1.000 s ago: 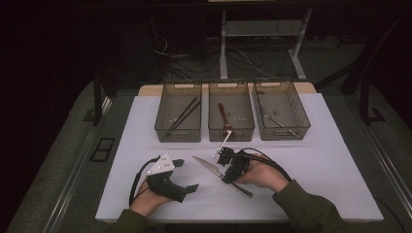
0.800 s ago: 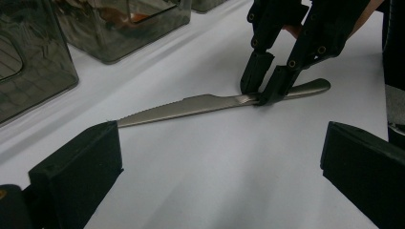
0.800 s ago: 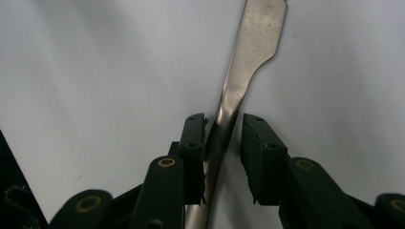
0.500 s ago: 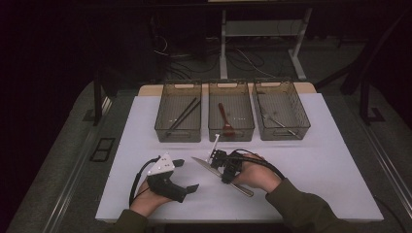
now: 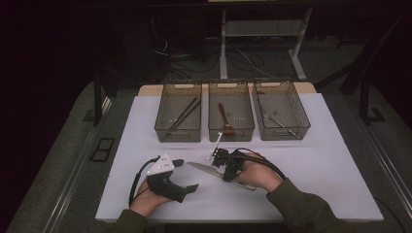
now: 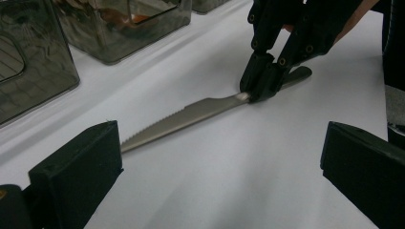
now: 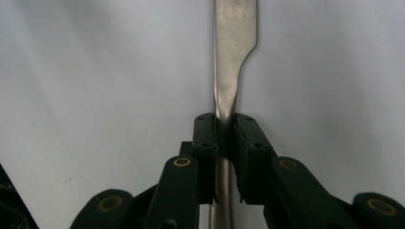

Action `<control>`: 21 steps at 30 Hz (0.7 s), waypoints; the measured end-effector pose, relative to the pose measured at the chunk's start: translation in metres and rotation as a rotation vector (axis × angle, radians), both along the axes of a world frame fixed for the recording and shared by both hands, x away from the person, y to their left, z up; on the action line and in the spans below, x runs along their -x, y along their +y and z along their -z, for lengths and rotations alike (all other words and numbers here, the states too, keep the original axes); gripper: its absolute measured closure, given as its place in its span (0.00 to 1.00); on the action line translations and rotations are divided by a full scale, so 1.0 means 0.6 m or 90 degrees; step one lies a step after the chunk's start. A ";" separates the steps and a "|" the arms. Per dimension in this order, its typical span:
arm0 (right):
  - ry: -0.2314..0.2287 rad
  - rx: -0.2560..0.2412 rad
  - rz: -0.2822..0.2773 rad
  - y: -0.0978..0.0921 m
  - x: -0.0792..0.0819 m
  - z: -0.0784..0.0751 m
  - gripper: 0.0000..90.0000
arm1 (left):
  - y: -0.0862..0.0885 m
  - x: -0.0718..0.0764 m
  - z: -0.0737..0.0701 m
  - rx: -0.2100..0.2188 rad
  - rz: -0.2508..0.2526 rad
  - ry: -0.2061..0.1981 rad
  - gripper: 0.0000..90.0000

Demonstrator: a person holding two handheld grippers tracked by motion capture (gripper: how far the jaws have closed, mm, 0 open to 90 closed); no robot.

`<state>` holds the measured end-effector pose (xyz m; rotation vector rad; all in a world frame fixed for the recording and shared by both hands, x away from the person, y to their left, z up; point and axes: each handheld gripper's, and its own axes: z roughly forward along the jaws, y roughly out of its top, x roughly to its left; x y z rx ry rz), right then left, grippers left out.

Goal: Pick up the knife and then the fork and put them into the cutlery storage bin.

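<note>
While the left gripper (image 5: 185, 175) rested with jaws spread and empty near the mat's (image 5: 335, 194) front edge, the right gripper (image 7: 225, 131) was clamped on the knife (image 6: 191, 114) at the neck between handle and blade. Knife lay flat at mid-mat, not yet lifted. Three bins (image 5: 231, 133) along the far edge held other cutlery; sorting appeared unfinished.

Three smoked-plastic bins in row at 12 o'clock on white mat (image 5: 335, 160), just apart from each other. Left bin (image 5: 179, 118): dark chopsticks (image 5: 183, 115) lying slantwise. Middle bin (image 5: 231, 116): reddish-brown spoon (image 5: 224, 118), bowl toward 6 o'clock. Right bin (image 5: 281, 115): thin metal utensil (image 5: 279, 124), kind unclear. Beyond bins, toward 12 o'clock: white desk frame (image 5: 262, 29), tangled cables (image 5: 243, 60) on dark floor.
</note>
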<state>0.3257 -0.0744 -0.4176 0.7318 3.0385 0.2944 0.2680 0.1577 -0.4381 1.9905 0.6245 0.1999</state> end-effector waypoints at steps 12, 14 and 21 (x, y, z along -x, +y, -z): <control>-0.026 -0.096 0.048 -0.062 -0.016 -0.025 0.87 | -0.001 -0.001 0.001 0.000 -0.001 0.001 0.00; -0.030 -0.110 0.058 -0.074 -0.019 -0.028 0.87 | -0.001 0.000 0.001 0.000 -0.001 0.001 0.00; -0.054 -0.166 0.074 -0.107 -0.024 -0.040 0.87 | 0.000 0.000 0.001 0.000 -0.001 0.001 0.00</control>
